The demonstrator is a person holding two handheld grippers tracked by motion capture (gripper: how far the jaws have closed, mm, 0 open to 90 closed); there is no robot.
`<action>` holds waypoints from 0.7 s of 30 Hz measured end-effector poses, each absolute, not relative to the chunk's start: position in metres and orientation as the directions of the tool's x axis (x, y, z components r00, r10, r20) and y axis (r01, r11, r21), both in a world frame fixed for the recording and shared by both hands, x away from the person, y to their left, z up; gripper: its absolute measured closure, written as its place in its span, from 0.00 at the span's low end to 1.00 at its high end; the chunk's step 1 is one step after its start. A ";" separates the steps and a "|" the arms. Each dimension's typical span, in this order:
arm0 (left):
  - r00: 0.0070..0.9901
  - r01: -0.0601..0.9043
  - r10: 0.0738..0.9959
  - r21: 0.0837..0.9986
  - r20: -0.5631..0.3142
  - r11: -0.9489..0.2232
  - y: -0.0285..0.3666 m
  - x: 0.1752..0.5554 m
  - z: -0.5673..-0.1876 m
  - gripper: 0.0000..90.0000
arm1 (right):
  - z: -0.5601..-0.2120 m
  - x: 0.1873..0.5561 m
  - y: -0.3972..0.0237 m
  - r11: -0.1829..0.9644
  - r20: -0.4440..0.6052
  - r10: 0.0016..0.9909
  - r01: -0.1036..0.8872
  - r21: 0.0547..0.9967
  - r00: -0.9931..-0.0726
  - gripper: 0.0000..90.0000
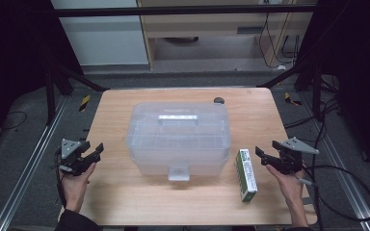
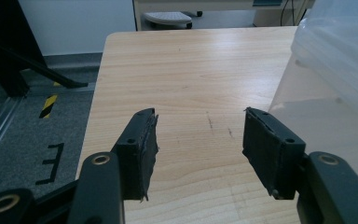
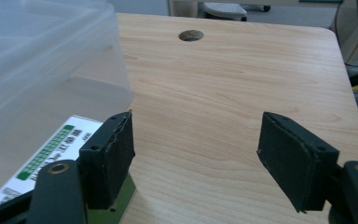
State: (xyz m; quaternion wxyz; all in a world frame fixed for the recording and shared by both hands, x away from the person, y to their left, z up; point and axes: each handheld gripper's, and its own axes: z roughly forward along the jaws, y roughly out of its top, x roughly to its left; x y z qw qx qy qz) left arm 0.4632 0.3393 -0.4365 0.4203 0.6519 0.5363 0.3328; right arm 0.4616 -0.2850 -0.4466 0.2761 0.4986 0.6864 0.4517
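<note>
Nearest, at about eight o'clock on the light wooden table (image 1: 125,197), the left gripper (image 1: 94,150): black, held in a hand off the table's left edge, jaws standing wide apart with nothing between them. Seen in the left gripper view (image 2: 200,140) over bare wood, pads clear of everything.

At about four o'clock, the right gripper (image 1: 265,155), likewise held in a hand near the table's right edge, jaws spread and empty. Seen in the right gripper view (image 3: 196,154) above bare tabletop, with its one jaw just over the near end of the box.

Just beside the right gripper, toward the centre: a slim green-and-white cardboard box (image 1: 246,174), lying flat on the wood at roughly four to five o'clock, long side running near to far, close to the container's right end but apart from it. In the right gripper view (image 3: 51,149), its white printed face beneath and beside that jaw.

At the centre: a large translucent plastic storage container (image 1: 178,139) with lid closed, handle on top, latch tab facing six o'clock. Well apart from the left gripper.

Farther, near one o'clock: a small dark round cable hole (image 1: 218,100) in the tabletop.
</note>
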 end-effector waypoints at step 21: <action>0.339 0.378 0.941 0.916 0.000 -0.136 0.336 0.462 -0.397 0.47 | -0.427 0.457 -0.275 0.161 0.035 0.899 0.404 0.900 -0.436 0.34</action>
